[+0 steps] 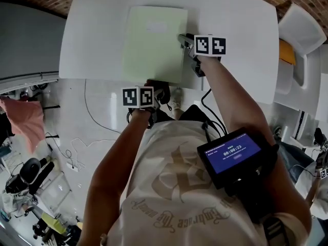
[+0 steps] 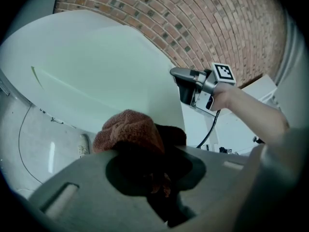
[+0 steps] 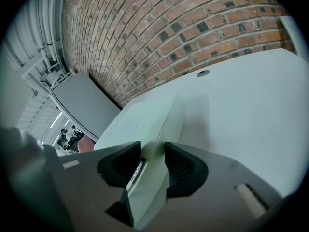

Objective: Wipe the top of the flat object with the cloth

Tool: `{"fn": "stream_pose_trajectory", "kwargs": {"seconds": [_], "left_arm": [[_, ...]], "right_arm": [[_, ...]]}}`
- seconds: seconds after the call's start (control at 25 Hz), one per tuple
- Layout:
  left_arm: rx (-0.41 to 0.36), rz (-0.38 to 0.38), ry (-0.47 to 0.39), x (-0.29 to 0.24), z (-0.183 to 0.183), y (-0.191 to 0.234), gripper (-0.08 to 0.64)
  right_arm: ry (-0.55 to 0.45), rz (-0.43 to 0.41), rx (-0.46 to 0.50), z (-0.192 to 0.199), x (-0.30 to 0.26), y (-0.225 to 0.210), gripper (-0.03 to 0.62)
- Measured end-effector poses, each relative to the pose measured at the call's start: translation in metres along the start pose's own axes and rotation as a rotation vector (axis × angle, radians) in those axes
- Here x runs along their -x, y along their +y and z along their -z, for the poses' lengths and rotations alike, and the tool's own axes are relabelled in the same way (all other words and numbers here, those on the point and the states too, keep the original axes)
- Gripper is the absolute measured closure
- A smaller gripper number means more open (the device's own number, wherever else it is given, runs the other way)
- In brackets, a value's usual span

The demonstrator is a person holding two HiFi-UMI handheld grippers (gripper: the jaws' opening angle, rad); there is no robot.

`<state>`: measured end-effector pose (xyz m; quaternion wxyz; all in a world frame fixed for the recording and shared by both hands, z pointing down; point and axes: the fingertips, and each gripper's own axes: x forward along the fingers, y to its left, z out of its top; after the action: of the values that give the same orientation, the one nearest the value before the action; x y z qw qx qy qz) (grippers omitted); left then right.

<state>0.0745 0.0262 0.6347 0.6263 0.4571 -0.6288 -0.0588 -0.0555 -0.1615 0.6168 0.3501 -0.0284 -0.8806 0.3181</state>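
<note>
Cloth (image 2: 130,129), reddish-brown and bunched, is pinched in the left gripper (image 2: 145,151) at the near edge of the board (image 1: 154,42). The pale green board lies flat on the white tabletop (image 1: 236,14). Its right edge is clamped between the wide-set jaws of the right gripper (image 3: 153,161).

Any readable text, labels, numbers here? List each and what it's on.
"00:00:23": screen worn at the person's front; its other lines are too small to read.
Shirt: ornate lettering, unreadable.
Flat object: faint mark near its far edge, unreadable.
Marker cubes: square patterns, no words.
</note>
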Motion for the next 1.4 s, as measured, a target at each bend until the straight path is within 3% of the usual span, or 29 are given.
{"fn": "stream_pose_trajectory", "kwargs": {"seconds": [0.48,0.64,0.92,1.2,1.4], "left_arm": [[-0.082,0.065,0.090,-0.035,0.013,-0.037,0.476],[-0.096,0.115,0.122,-0.048,0.018,-0.056,0.477],[-0.186,0.241,0.182,-0.058,0.029,-0.097,0.476],[-0.358,0.410,0.226,-0.029,0.044,-0.137,0.476],[-0.500,0.480,0.226,0.007,0.051,-0.146,0.476]], "right_arm": [[-0.018,-0.013,-0.004,-0.001,-0.001,-0.003,0.425],[-0.021,-0.017,-0.009,-0.002,0.000,-0.004,0.425],[-0.027,-0.025,-0.036,-0.005,0.004,-0.008,0.422],[-0.031,-0.026,0.003,-0.009,0.012,0.001,0.430],[-0.073,-0.038,0.033,-0.011,0.035,0.025,0.465]]}}
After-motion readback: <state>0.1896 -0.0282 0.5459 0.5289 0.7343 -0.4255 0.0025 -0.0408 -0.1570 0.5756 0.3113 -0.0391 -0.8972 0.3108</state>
